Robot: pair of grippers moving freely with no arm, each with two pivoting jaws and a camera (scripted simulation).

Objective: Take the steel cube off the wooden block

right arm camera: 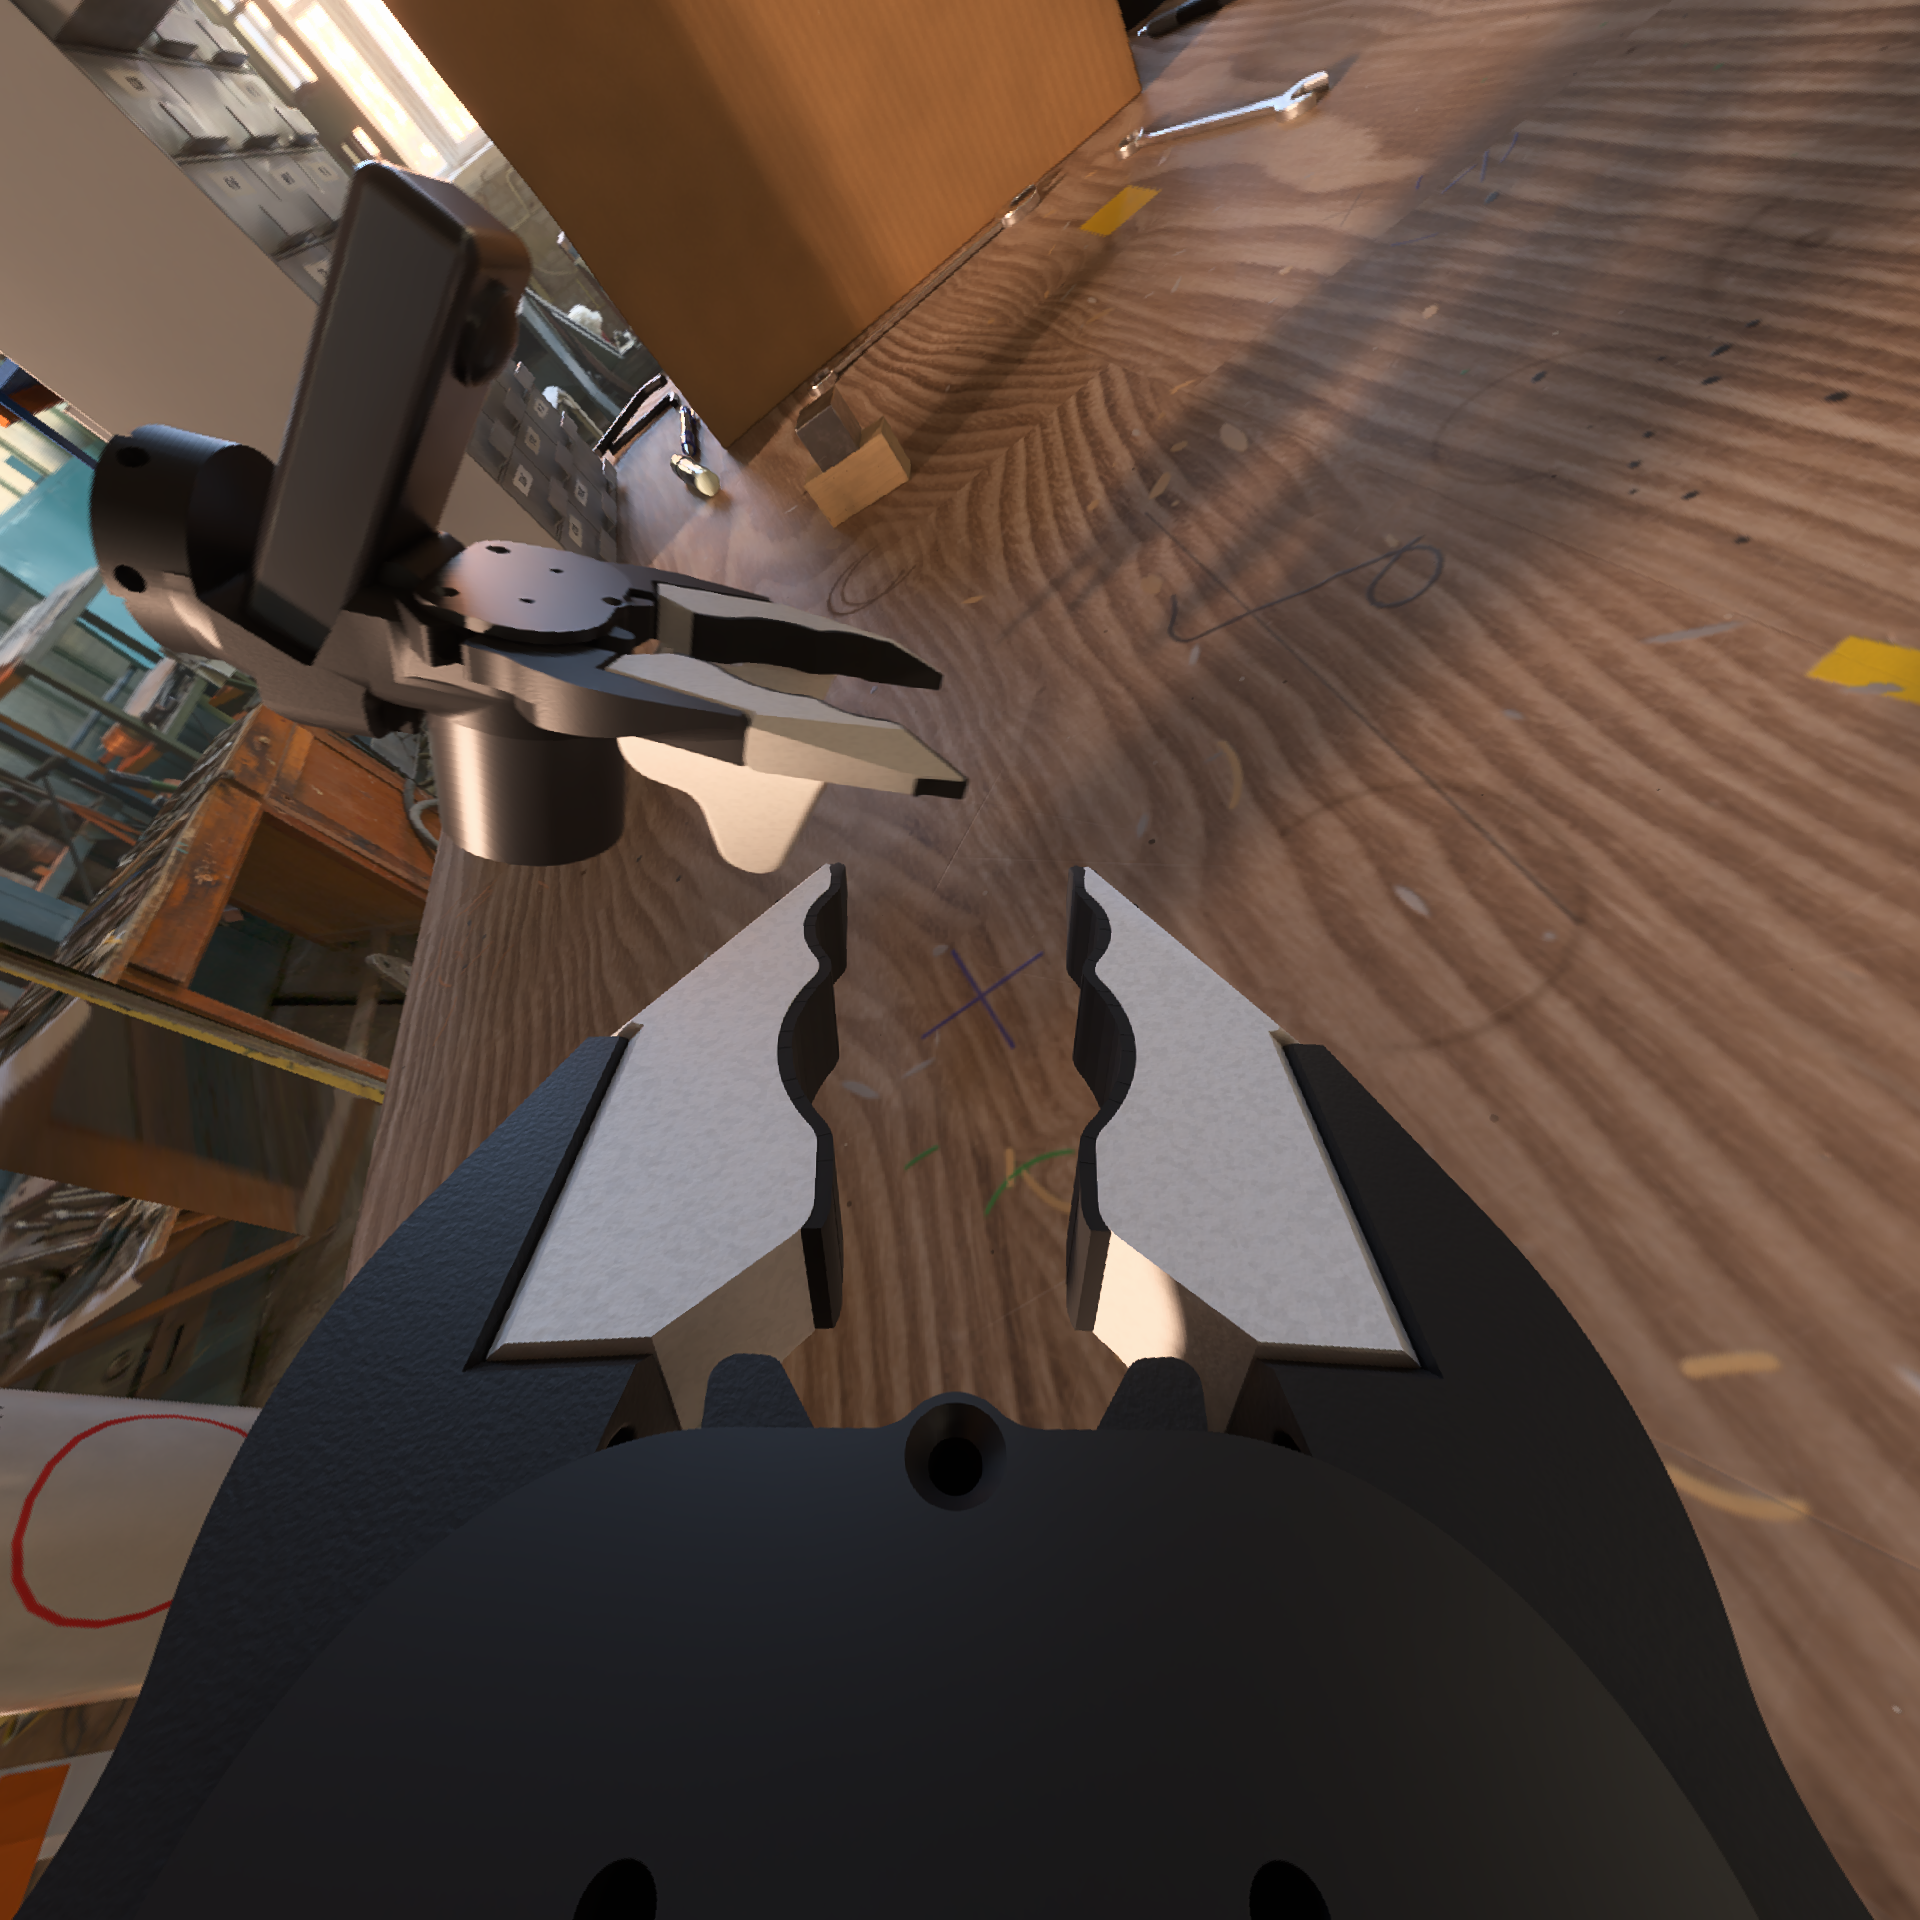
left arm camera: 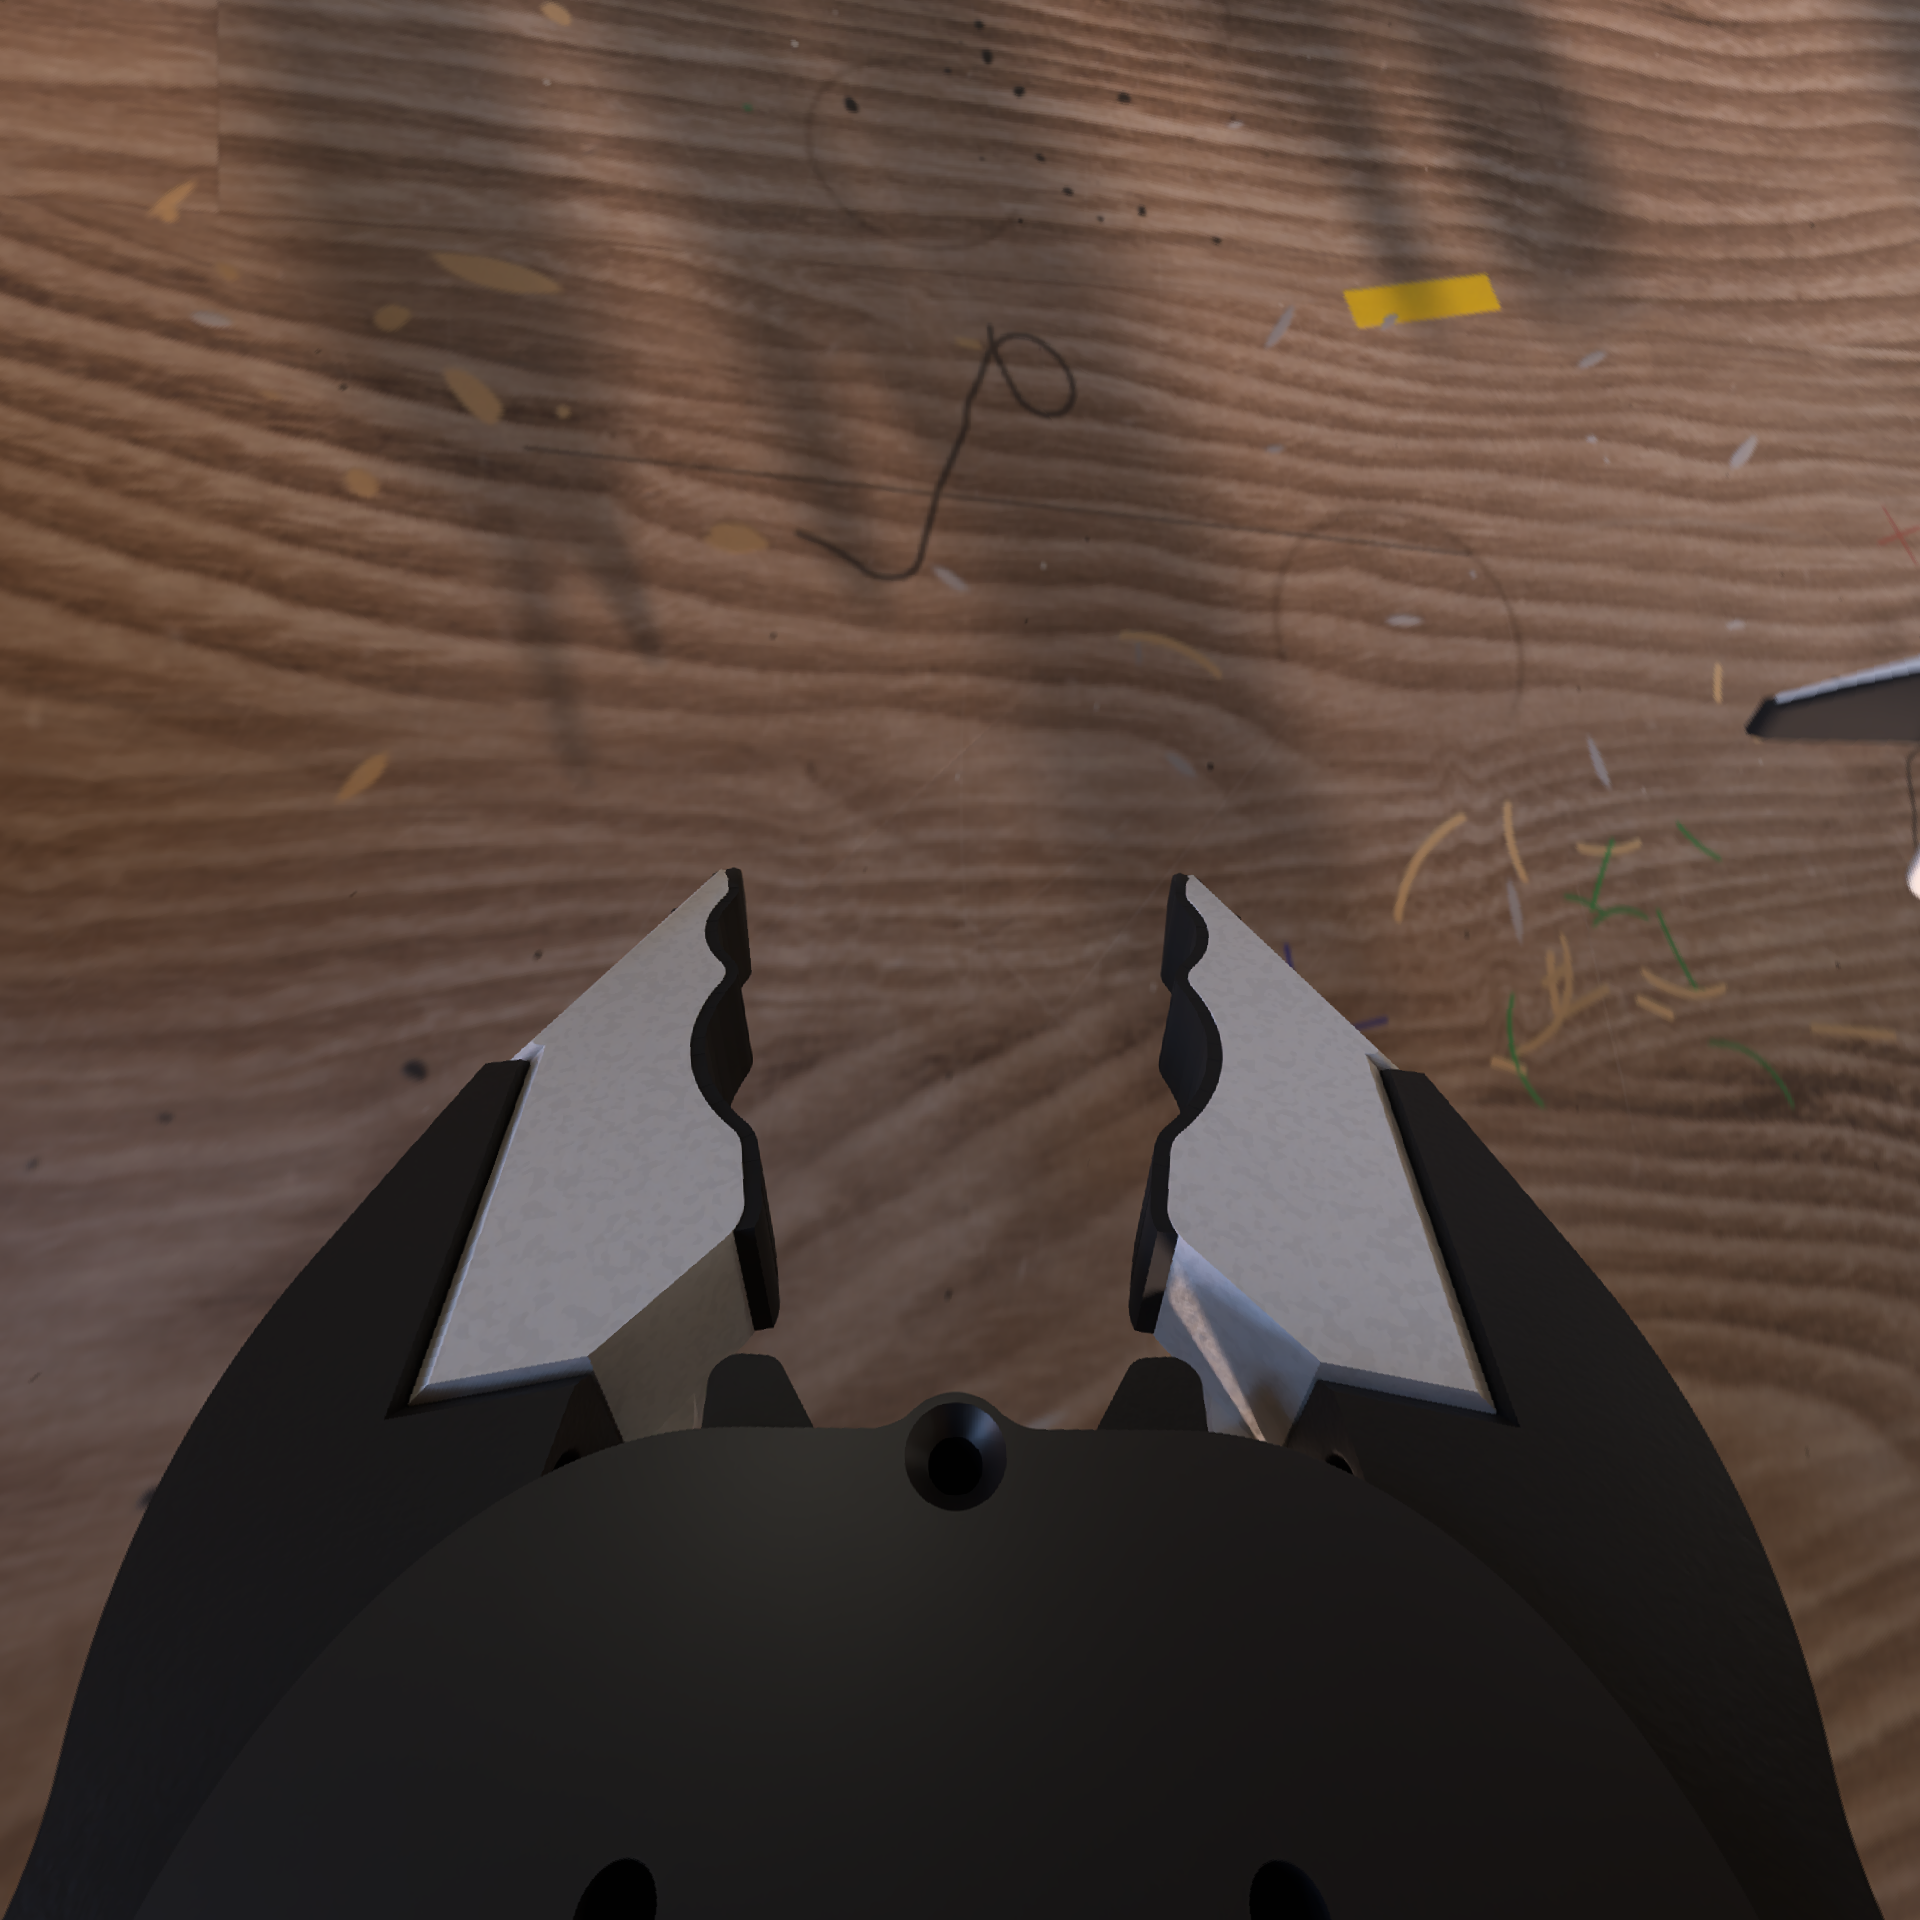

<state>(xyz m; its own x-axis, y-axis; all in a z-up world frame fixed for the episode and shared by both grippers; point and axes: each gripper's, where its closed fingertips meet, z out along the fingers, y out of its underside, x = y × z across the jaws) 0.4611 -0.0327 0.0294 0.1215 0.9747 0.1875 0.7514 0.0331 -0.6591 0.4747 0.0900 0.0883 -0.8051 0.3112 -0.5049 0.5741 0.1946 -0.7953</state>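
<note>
Cube [right arm camera: 828, 429] sits on the block [right arm camera: 858, 477] in the upper middle of my right wrist view, small and far off, at the foot of a big cardboard box [right arm camera: 769, 177]. It rests toward the block's left end, and it looks square on top of it, though at this range I can't be sure.

My right gripper [right arm camera: 956, 894] fills the lower half of that view, fingers parted with nothing between them, only bare bench [right arm camera: 1455, 831] and a pen-drawn cross [right arm camera: 982, 997] showing through the gap. It is well apart from the cube. My left gripper [right arm camera: 930, 732] shows at left in the same view, lying sideways above the bench, its fingers also spread and empty. In the left wrist view that gripper [left arm camera: 956, 894] looks straight down on the wood; I see a loop of thread [left arm camera: 977, 457] and a scrap of yellow tape [left arm camera: 1421, 301], but no cube and no block.

I judge this to be the approach step, with no grasp begun. Next I'd carry the right gripper forward and up the frame toward the block, line its fingers across two opposite faces of the cube, and keep the box wall clear. The steel will likely be heavy and slick, so I'd want a centred, firm pinch before lifting, without nudging the block.
</note>
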